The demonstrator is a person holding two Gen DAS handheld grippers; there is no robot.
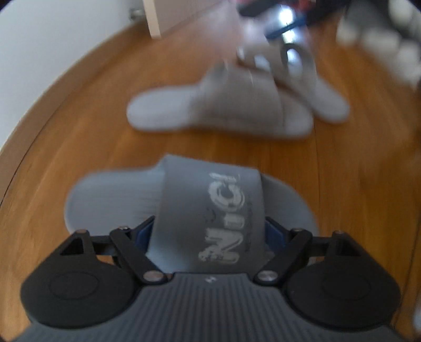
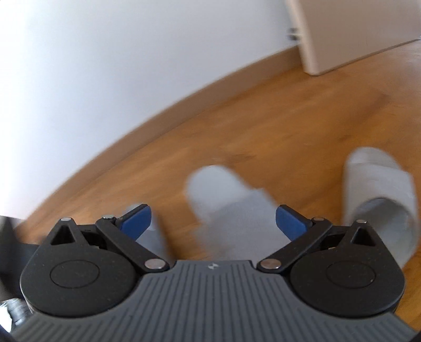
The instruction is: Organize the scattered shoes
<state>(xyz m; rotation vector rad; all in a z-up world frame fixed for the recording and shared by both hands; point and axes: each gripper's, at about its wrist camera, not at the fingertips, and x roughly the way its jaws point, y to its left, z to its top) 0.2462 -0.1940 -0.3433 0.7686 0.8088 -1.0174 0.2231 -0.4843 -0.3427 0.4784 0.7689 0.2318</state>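
A grey slide sandal (image 1: 189,207) with pale lettering across its strap lies on the wooden floor (image 1: 79,136), its strap between the blue pads (image 1: 143,231) of the left hand-held gripper (image 1: 208,231). The pads sit at either edge of the strap; whether they press on it cannot be told through the blur. Farther off, two light grey slippers (image 1: 223,105) lie crossed, one overlapping the other, just beyond the sandal. A white cabinet panel (image 1: 168,15) stands at the far left against a pale wall (image 1: 39,52); dark, blurred objects at the far right cannot be made out.

In the right wrist view, the right hand-held gripper (image 2: 213,222) hangs over the floor (image 2: 236,126) with its jaws spread wide and nothing clamped. A light grey slipper (image 2: 218,194) lies below the gap between the blue pads (image 2: 289,221), not touched by them. A second light grey slipper (image 2: 381,194) lies to the right, apart from the first. A grey shape (image 2: 155,234) just behind the left pad is too blurred to name. No container appears in either view.
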